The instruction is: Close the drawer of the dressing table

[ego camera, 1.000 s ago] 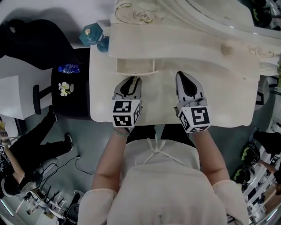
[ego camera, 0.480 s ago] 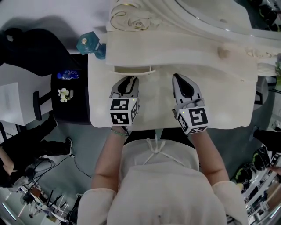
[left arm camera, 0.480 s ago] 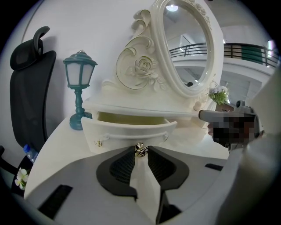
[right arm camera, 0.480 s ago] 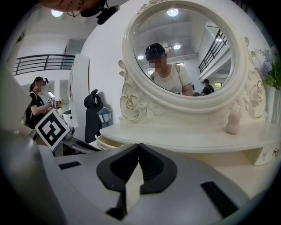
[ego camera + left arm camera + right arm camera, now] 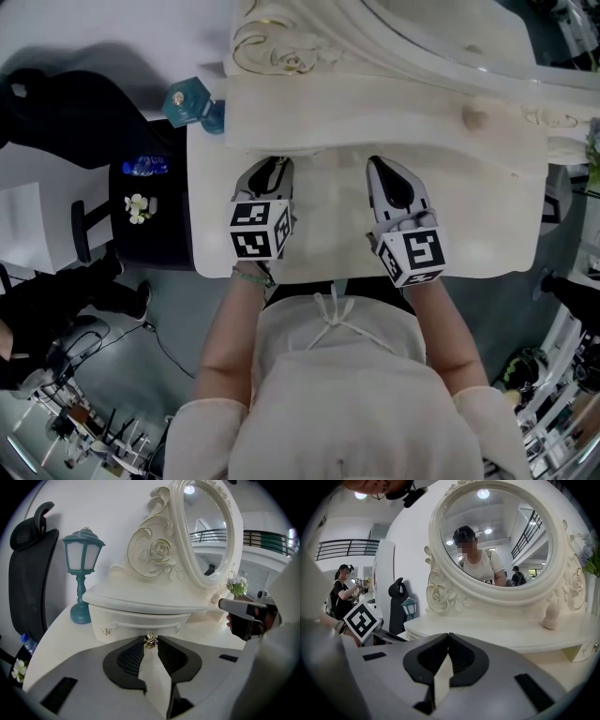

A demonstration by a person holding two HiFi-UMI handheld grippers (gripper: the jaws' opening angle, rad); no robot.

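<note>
Left gripper point(image 5: 272, 165): jaws pinched at their tips on the small brass knob point(image 5: 150, 640) of the drawer point(image 5: 136, 623). Holding the knob lets the hand steer the drawer straight in. The drawer front sits almost flush under the raised shelf point(image 5: 154, 603) of the dressing table point(image 5: 469, 211), so the closing appears nearly complete. Right gripper point(image 5: 448, 635): jaws together on nothing, held over the tabletop to one side, apart from the drawer and out of its way.
</note>
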